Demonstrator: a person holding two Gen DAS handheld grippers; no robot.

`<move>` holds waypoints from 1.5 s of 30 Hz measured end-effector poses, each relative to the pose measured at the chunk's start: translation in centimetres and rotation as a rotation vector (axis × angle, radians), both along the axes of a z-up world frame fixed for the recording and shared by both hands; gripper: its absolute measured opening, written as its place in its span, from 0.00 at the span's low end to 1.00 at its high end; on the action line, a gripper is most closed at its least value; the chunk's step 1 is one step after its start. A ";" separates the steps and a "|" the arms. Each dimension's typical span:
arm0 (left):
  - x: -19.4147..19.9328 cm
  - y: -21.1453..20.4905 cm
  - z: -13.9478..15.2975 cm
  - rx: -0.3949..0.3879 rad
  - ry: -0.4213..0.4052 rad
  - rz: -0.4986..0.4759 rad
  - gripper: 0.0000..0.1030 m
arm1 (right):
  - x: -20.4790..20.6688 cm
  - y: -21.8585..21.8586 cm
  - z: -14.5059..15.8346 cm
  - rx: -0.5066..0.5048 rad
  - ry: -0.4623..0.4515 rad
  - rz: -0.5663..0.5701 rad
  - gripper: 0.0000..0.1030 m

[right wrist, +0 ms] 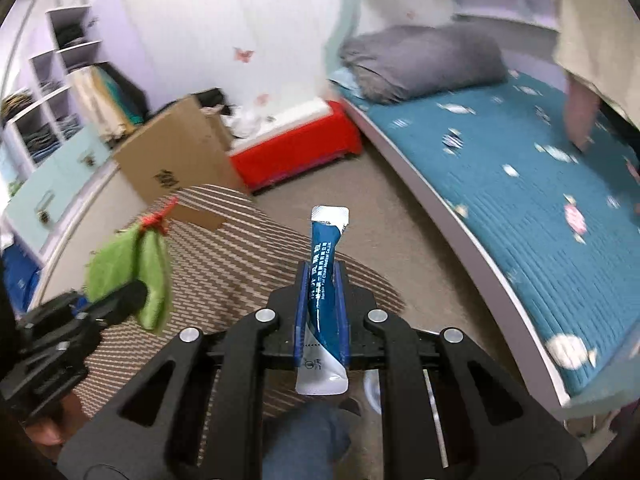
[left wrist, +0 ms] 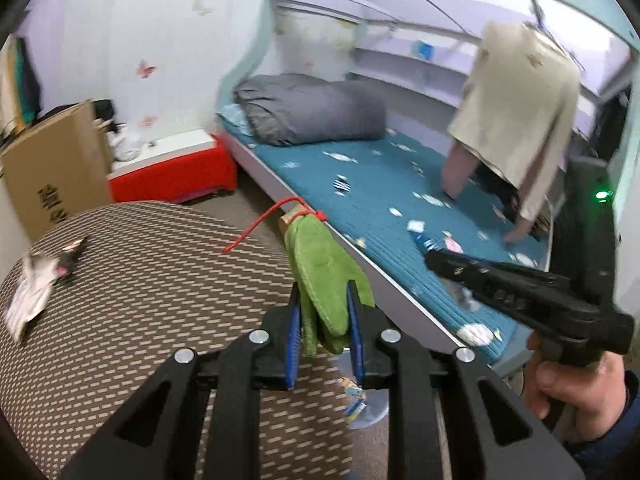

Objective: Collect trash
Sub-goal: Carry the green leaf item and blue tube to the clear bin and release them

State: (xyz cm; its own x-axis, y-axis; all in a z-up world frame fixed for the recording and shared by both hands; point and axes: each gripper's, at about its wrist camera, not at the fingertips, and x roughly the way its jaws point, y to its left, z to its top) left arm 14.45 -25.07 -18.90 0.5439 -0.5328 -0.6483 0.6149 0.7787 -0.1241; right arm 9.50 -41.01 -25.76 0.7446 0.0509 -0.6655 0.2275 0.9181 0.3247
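My left gripper (left wrist: 325, 287) is shut on a green cloth piece (left wrist: 320, 264) tied with a red cord, which it holds up above a round patterned stool (left wrist: 140, 280). The same cloth (right wrist: 132, 268) and left gripper (right wrist: 132, 294) show at the lower left of the right wrist view. My right gripper (right wrist: 322, 267) is shut on a blue and white stick sachet (right wrist: 324, 248) that stands upright between the pads. In the left wrist view the right gripper (left wrist: 432, 258) reaches in from the right over the bed edge. Crumpled wrappers (left wrist: 32, 292) lie on the stool's left side.
A bed with a teal mattress (left wrist: 380, 200) carries several scattered wrappers and a folded grey quilt (left wrist: 308, 108). A cardboard box (left wrist: 52, 168) and a red box (left wrist: 176, 172) stand by the wall. A beige garment (left wrist: 520, 120) hangs over the bed. Wrappers in clear plastic (left wrist: 356, 400) lie on the floor below.
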 end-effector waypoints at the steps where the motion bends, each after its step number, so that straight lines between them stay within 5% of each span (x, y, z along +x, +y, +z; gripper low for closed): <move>1: -0.1 -1.6 -0.7 0.013 0.018 -0.023 0.19 | -0.2 -0.8 -0.8 0.007 0.016 -0.015 0.13; 10: -0.4 -9.8 -7.3 0.144 0.129 -0.133 0.19 | -0.6 -6.6 -8.4 0.110 0.159 -0.100 0.13; 20: 1.0 -13.6 -13.9 0.303 0.241 -0.157 0.20 | 0.6 -9.2 -15.0 0.214 0.280 -0.127 0.13; 23: 1.5 -14.5 -15.0 0.329 0.258 -0.172 0.28 | 0.8 -9.9 -16.7 0.254 0.308 -0.139 0.13; 24: 1.6 -14.9 -15.5 0.346 0.261 -0.180 0.53 | 0.9 -10.1 -17.2 0.268 0.316 -0.140 0.14; 25: 1.3 -14.8 -15.8 0.358 0.256 -0.180 0.85 | 1.0 -10.4 -18.0 0.295 0.331 -0.139 0.18; 26: 1.4 -15.1 -15.9 0.371 0.234 -0.172 0.92 | 1.1 -10.6 -18.8 0.316 0.346 -0.146 0.27; 27: 1.2 -15.4 -15.7 0.376 0.191 -0.163 0.92 | 1.0 -10.8 -19.2 0.320 0.353 -0.162 0.60; 28: 1.0 -15.5 -15.7 0.390 0.170 -0.156 0.92 | 0.6 -11.2 -19.7 0.314 0.368 -0.198 0.77; 33: 1.6 -15.3 -14.9 0.363 0.182 -0.136 0.92 | -0.6 -11.5 -20.2 0.351 0.366 -0.232 0.93; 45: -0.1 -13.5 -9.9 0.254 0.106 -0.114 0.92 | -1.3 -11.4 -14.2 0.271 0.287 -0.293 0.94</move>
